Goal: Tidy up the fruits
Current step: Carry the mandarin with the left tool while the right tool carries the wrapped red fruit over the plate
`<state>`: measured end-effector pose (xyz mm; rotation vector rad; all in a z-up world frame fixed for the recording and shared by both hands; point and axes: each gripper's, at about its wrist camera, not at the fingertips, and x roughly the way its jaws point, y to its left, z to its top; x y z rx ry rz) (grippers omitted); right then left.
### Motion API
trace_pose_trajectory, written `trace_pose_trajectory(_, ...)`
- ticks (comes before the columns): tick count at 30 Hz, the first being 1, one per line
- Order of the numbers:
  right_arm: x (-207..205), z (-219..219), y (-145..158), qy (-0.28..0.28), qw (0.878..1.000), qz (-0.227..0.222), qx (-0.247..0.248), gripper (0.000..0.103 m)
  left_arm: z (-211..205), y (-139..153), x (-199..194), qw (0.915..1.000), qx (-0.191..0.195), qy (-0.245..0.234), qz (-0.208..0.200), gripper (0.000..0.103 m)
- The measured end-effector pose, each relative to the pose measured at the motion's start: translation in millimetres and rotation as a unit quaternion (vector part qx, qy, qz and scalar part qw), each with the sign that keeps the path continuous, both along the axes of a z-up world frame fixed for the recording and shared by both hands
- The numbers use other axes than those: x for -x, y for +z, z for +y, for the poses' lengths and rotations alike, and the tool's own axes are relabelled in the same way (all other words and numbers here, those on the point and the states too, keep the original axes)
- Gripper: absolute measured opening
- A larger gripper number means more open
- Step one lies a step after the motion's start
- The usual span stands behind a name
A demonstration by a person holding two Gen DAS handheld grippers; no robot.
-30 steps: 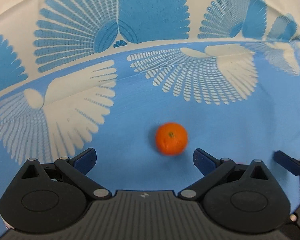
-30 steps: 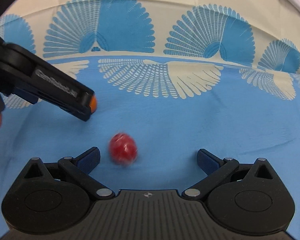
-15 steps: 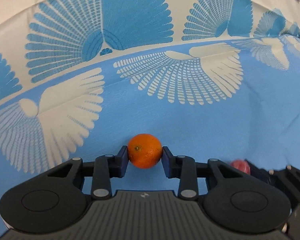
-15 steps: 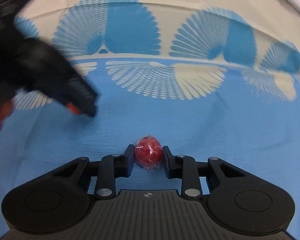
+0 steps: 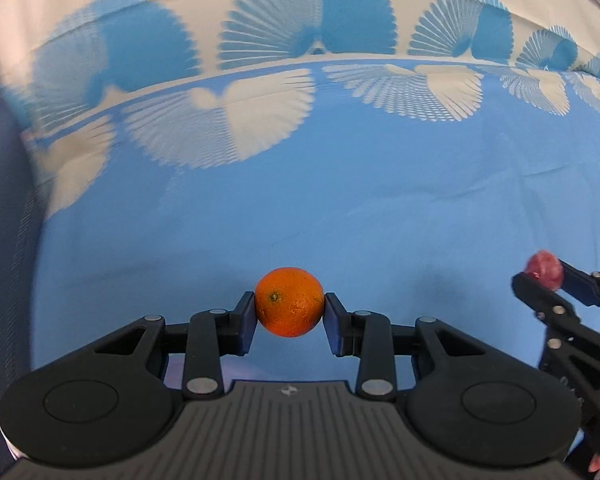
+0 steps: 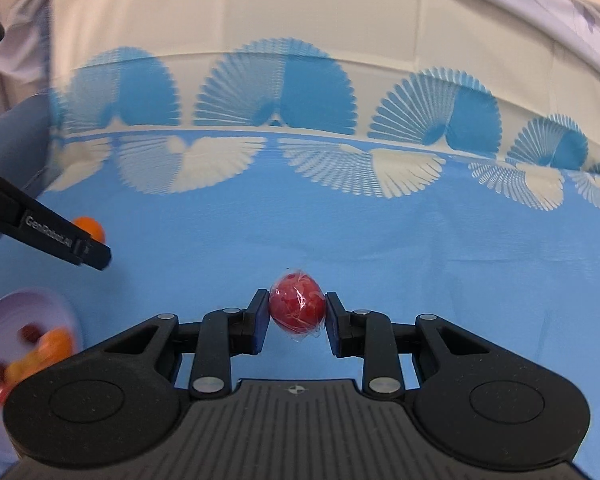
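Orange fruit [image 5: 289,302] fills the gap in the left gripper [image 5: 289,312] in the left wrist view: the two blue pads have closed onto its sides and pinch it firmly, and it hangs clear above the blue tablecloth [image 5: 380,208] with its pale fan pattern. At the right edge of this view the right gripper [image 5: 542,278] shows side-on, with a small red fruit [image 5: 545,270] caught at its tip.

From the right wrist view, that red fruit [image 6: 297,306] sits squarely between the right gripper's [image 6: 297,316] pads; it looks wrapped in clear film, and the pads have closed in and press on both of its sides, holding it above the cloth [image 6: 420,240]. At the left, the left gripper [image 6: 90,246] reaches in as a dark bar, and a sliver of the orange [image 6: 91,227] peeks out behind its tip. Lower left, a pale plate [image 6: 28,304] lies on the cloth, blurred, with several orange and red fruits [image 6: 46,346] on it.
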<state>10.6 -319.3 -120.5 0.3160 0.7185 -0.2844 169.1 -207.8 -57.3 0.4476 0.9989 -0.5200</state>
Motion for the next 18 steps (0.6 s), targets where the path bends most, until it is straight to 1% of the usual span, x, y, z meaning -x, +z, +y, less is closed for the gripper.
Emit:
trace_pose_trajectory(3, 24.1, 23.6, 19.1, 0.015, 1.0, -0.007, -0.003, 0.031, 40.4, 16.3, 24.9, 0.9998, 0.005, 0.015, -0.009, 0.039)
trace_pose_trajectory(8, 59.7, 67.2, 47.3, 0.044, 0.999, -0.014, -0.008, 0.031, 101.9, 41.0, 66.1, 0.9987, 0.003, 0.037, -0.034, 0.039)
trace_pose_trajectory(12, 82.6, 102.3, 66.8, 0.07, 0.997, -0.02, -0.007, 0.031, 144.8, 52.8, 93.5, 0.9977, 0.014, 0.06, -0.028, 0.039)
trace_pose_trajectory(18, 108.1, 145.9, 89.7, 0.107, 0.994, -0.027, -0.001, 0.031, 196.2, 54.7, 130.8, 0.9959, 0.018, 0.088, -0.011, 0.039)
